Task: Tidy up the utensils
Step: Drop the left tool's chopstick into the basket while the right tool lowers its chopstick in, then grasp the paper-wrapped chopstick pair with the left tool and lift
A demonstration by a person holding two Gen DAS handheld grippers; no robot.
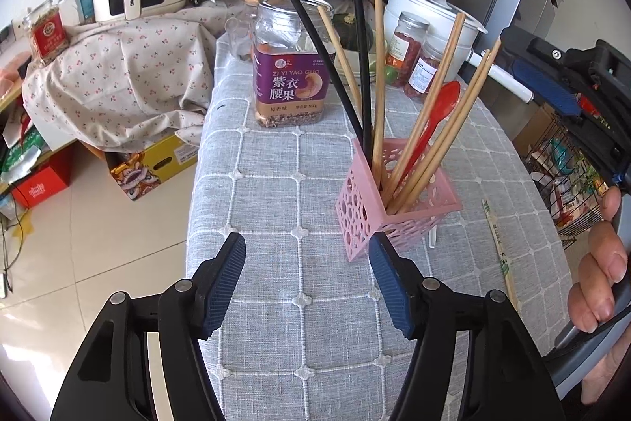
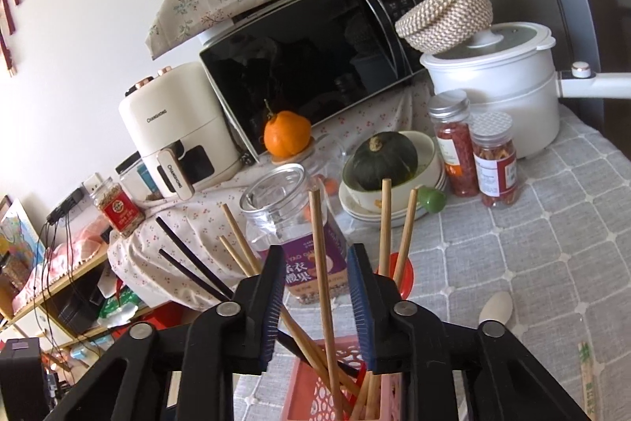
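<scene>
A pink perforated holder [image 1: 394, 200] stands on the grey checked tablecloth [image 1: 276, 184]. It holds several wooden chopsticks [image 1: 437, 113], two black chopsticks [image 1: 357, 38] and a red spoon [image 1: 435, 121]. My left gripper [image 1: 307, 283] is open and empty, just in front of the holder. My right gripper [image 2: 315, 302] is open above the holder [image 2: 315, 397]; one wooden chopstick [image 2: 321, 263] stands between its fingers, untouched. A wrapped pair of chopsticks [image 1: 499, 247] lies right of the holder. A white spoon [image 2: 495, 306] lies on the cloth.
A cashew jar [image 1: 290, 66] stands behind the holder. Two spice jars [image 2: 473, 160], a bowl with a dark squash [image 2: 384, 160], a white pot [image 2: 501, 81], a microwave [image 2: 307, 54] and an orange [image 2: 286, 137] crowd the back. The table's left edge drops to the floor [image 1: 118, 223].
</scene>
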